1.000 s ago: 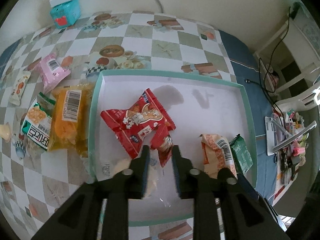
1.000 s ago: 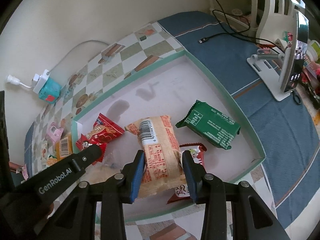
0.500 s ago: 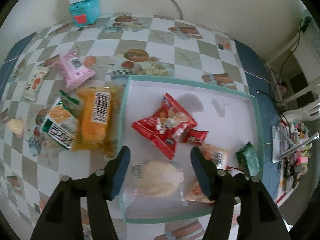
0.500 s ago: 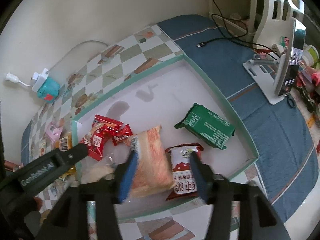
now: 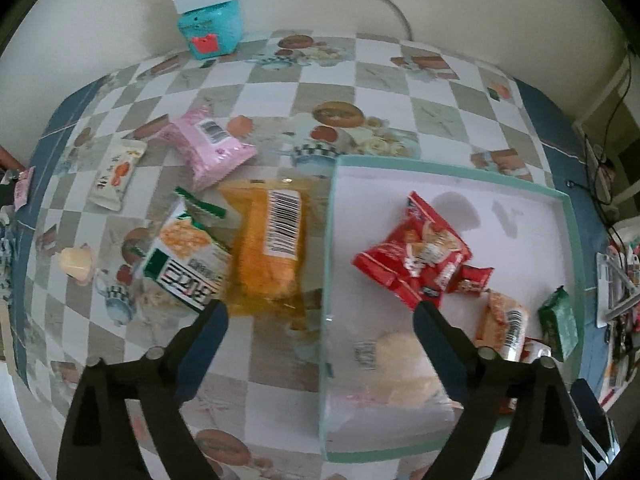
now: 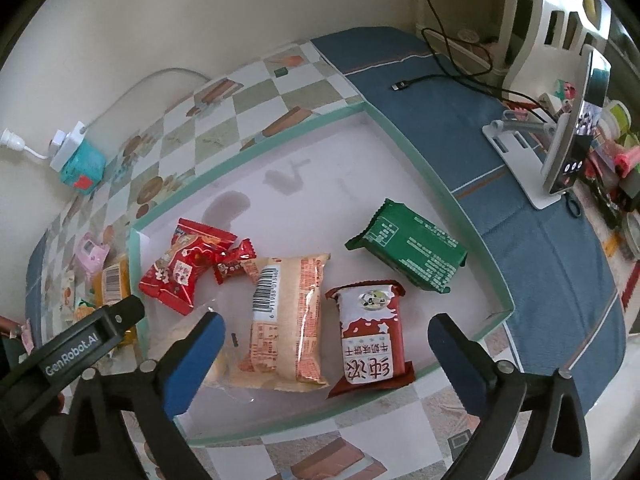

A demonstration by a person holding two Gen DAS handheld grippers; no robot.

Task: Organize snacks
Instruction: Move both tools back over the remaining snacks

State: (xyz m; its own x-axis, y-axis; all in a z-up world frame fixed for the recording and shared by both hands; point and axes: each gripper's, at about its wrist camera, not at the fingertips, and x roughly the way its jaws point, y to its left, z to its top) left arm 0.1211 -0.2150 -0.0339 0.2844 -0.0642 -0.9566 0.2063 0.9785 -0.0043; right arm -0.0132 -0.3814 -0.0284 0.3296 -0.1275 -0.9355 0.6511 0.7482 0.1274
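With both the left gripper [image 5: 320, 312] and right gripper [image 6: 326, 330] opening over nothing, six packets lie in the shallow mint-rimmed white tray [image 6: 432, 184], so next seems a reach for the orange barcoded packet [image 5: 272, 248] left of centre.

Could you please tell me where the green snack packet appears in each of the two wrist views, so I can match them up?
Left wrist view: the green packet sits at the far right, small, in the tray's right corner.
Right wrist view: the green packet lies right of centre, near the tray's right wall.
Shared landmark: the big red snack bag, inside the same tray.
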